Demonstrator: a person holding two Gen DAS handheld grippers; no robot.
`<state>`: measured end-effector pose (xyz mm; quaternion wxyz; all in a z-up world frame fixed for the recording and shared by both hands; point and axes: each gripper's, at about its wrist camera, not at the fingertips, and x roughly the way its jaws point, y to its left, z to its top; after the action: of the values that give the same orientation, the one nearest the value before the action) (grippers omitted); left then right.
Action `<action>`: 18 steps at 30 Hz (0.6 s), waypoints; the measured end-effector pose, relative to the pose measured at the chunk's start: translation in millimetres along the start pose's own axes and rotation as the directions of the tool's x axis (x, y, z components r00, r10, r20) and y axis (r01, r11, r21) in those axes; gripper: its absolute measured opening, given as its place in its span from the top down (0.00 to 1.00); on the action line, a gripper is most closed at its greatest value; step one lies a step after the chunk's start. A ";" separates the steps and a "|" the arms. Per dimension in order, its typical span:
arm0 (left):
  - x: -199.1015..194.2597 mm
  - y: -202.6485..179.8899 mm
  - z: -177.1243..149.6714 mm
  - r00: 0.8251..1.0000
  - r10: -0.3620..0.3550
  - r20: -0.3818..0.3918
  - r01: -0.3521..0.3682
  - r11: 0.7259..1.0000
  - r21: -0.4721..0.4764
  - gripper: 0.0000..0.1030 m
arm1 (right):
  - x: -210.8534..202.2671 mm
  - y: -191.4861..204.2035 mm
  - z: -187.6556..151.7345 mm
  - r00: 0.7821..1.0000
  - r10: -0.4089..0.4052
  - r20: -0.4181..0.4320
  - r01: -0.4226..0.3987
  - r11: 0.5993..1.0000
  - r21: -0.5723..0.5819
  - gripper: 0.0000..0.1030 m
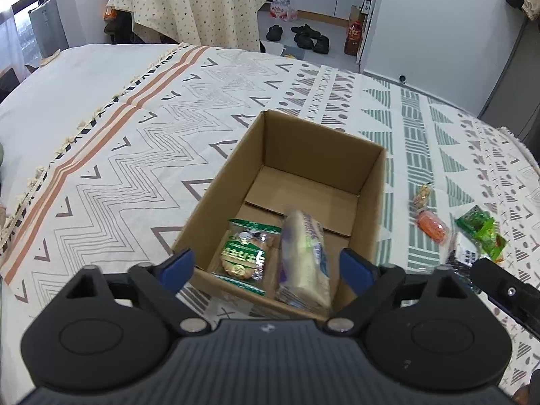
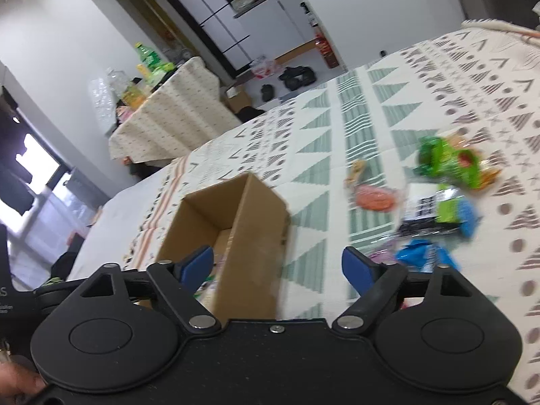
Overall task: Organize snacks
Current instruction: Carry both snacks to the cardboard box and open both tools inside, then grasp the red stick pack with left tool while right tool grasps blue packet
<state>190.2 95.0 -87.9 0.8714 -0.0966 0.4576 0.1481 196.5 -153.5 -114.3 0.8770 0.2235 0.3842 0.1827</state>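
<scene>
Two tongs: both are in view, each seen from its own wrist camera, and both carry nothing.
Left tongs (image 1: 268, 268): fingers spread wide apart, nothing between them; they hang just above the near wall of the cardboard box (image 1: 368, 182), a stance that suits a release into the box rather than a pickup.
Right tongs (image 2: 278, 268): fingers likewise spread, nothing gripped; they hang over the box's right-hand wall and the cloth beside it, tilted, and appear turned toward the loose snacks, probably for the next pickup.
Green biscuit packet (image 1: 244, 256): lies flat on the box floor, just ahead of the left tongs' left finger.
Pale wrapped packet (image 1: 305, 256): blurred, leaning against the biscuit packet's right side, just ahead between the left fingers; whether it has settled cannot be told.
Box rear half: bare cardboard, farther ahead of the left tongs, so room remains.
Blue packet (image 2: 427, 258): nearest loose snack, just ahead of the right tongs' right finger.
Black-and-white packet (image 2: 435, 214): just beyond the blue one.
Orange packet (image 2: 374, 199): farther ahead, between box and green bag.
Green bag (image 2: 445, 165): farthest of the pile, ahead and right.
Patterned cloth (image 1: 118, 175): covers the work surface under everything.
Task progress: judged partial; two snacks boxed, several outside.
</scene>
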 end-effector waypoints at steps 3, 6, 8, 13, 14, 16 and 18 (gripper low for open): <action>-3.6 -6.8 -4.3 1.000 0.001 -0.003 -0.001 1.000 -0.008 0.02 | -7.9 -7.7 3.0 0.999 -0.037 -0.005 0.037 0.999 -0.007 0.12; -9.6 -14.9 -9.0 1.000 -0.009 0.009 0.009 1.000 -0.004 0.00 | -16.2 -15.4 5.7 0.997 -0.071 -0.022 0.070 0.997 -0.023 0.12; -14.2 -21.2 -12.3 1.000 -0.017 0.019 0.017 1.000 0.005 0.00 | -22.5 -21.0 7.0 0.995 -0.099 -0.018 0.099 0.995 -0.030 0.11; -26.0 -41.9 -21.1 0.999 -0.016 0.037 0.014 0.999 0.042 0.00 | -37.4 -39.5 14.7 0.994 -0.106 0.000 0.106 0.994 -0.003 0.06; -28.6 -45.6 -22.4 0.999 -0.019 0.042 0.017 0.999 0.043 0.00 | -40.2 -43.9 16.8 0.994 -0.106 0.000 0.106 0.994 0.003 0.05; -32.9 -52.8 -24.1 0.998 -0.026 0.050 0.024 0.999 0.049 0.00 | -44.1 -51.6 20.5 0.993 -0.116 0.002 0.116 0.993 0.019 0.05; -36.5 -60.1 -26.1 0.998 -0.043 0.054 0.040 0.998 0.055 0.00 | -48.4 -59.1 23.1 0.993 -0.120 0.005 0.120 0.992 0.034 0.05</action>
<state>171.4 24.6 -70.5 0.8889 -0.0784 0.4349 0.1202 191.8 -232.4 -103.1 0.8838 0.2155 0.3970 0.1223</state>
